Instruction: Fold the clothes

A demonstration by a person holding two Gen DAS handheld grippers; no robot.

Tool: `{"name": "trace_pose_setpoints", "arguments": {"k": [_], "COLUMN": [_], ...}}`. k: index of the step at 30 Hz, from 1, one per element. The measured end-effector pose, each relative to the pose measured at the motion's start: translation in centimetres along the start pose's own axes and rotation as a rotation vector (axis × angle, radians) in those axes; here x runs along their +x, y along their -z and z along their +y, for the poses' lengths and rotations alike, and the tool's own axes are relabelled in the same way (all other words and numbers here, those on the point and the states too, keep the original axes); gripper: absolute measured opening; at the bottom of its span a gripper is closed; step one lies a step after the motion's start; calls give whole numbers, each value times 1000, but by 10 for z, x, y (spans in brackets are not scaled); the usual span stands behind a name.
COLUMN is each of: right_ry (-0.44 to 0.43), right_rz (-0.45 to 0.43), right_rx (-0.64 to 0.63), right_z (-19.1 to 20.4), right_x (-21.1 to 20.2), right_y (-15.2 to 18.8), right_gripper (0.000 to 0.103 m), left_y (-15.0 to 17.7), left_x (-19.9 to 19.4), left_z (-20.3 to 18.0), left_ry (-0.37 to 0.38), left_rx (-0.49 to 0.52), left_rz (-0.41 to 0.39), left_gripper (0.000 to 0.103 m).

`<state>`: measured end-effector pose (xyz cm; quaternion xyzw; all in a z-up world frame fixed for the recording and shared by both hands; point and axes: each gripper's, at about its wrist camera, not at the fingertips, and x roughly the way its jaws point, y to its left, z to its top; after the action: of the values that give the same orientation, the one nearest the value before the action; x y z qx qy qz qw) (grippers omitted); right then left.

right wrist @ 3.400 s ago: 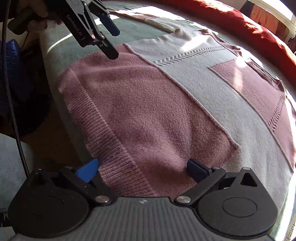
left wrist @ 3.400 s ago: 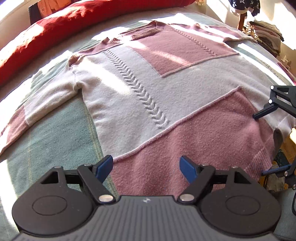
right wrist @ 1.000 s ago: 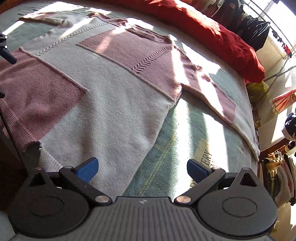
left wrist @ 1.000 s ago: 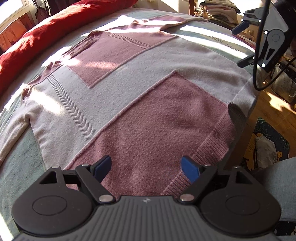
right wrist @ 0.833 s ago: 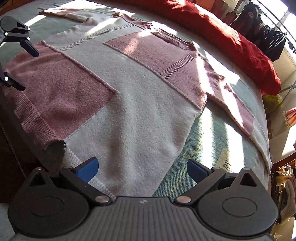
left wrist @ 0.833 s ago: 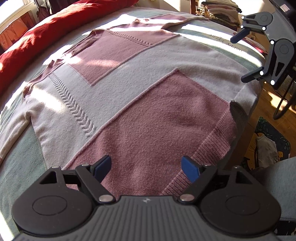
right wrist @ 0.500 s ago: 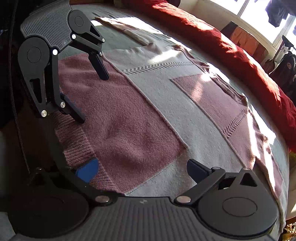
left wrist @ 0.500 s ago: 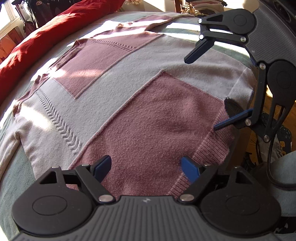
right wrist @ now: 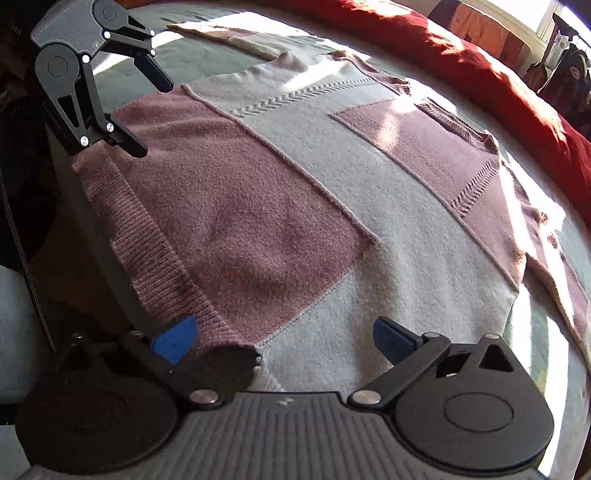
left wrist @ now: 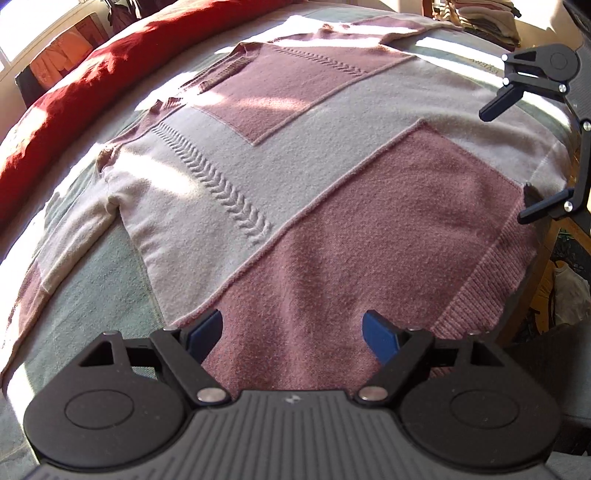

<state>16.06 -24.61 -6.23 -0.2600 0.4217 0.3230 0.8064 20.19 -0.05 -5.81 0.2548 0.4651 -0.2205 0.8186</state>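
A knitted sweater (left wrist: 295, 177) in pink and pale grey blocks lies flat on the bed, sleeves spread, ribbed hem (left wrist: 476, 295) at the bed's near edge. My left gripper (left wrist: 291, 334) stands open just above the pink panel by the hem's left corner, nothing between its blue pads. My right gripper (right wrist: 280, 338) is open too, hovering over the hem's other end where pink meets grey. Each gripper shows in the other's view: the right gripper (left wrist: 517, 158) at the right edge, the left gripper (right wrist: 144, 118) at the upper left.
A green-grey bedspread (left wrist: 92, 277) covers the bed. A long red pillow (left wrist: 92, 66) runs along the far side. Folded clothes (left wrist: 480, 18) are stacked beyond the bed. The floor (right wrist: 66, 258) drops away just past the hem.
The right gripper swung from the sweater's right side back toward the hem and now hovers over its corner. The left gripper shifted slightly along the hem; both stayed open.
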Motion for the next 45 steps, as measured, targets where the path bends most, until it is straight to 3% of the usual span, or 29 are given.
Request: {"name": "trace_pose_setpoints", "arguments": {"k": [4, 8, 12, 14, 18, 24, 27, 30, 33, 39, 42, 43, 45], "right_ry": [3, -71, -98, -97, 7, 10, -7, 14, 107, 189, 168, 164, 150], "right_rz": [-68, -12, 67, 74, 2, 84, 84, 46, -32, -15, -20, -31, -54], "right_rx": [-15, 93, 150, 169, 283, 533, 574, 661, 675, 695, 734, 729, 741], "right_z": [-4, -11, -10, -12, -41, -72, -76, -95, -124, -174, -181, -180, -179], "right_x": [30, 44, 28, 18, 10, 38, 26, 17, 21, 68, 76, 75, 72], "right_y": [-31, -20, -4, -5, -18, 3, 11, 8, -5, -24, -18, -15, -9], "right_gripper": [103, 103, 103, 103, 103, 103, 103, 103, 103, 103, 103, 103, 103], "left_y": [3, 25, 38, 33, 11, 12, 16, 2, -26, -86, -93, -92, -83], "left_x": [17, 11, 2, -4, -9, 14, 12, 11, 13, 49, 80, 90, 97], "left_z": [11, 20, 24, 26, 28, 28, 25, 33, 49, 79, 95, 102, 114], "left_ry": [6, 32, 39, 38, 27, 68, 74, 60, 40, -15, -18, 2, 43], "left_rx": [-68, -183, -245, -251, -226, -266, -237, -245, -256, -251, -308, -348, -448], "left_rz": [17, 52, 109, 106, 18, 90, 98, 86, 9, -137, -107, -71, -84], "left_gripper": [84, 88, 91, 91, 91, 91, 92, 92, 92, 92, 92, 92, 97]}}
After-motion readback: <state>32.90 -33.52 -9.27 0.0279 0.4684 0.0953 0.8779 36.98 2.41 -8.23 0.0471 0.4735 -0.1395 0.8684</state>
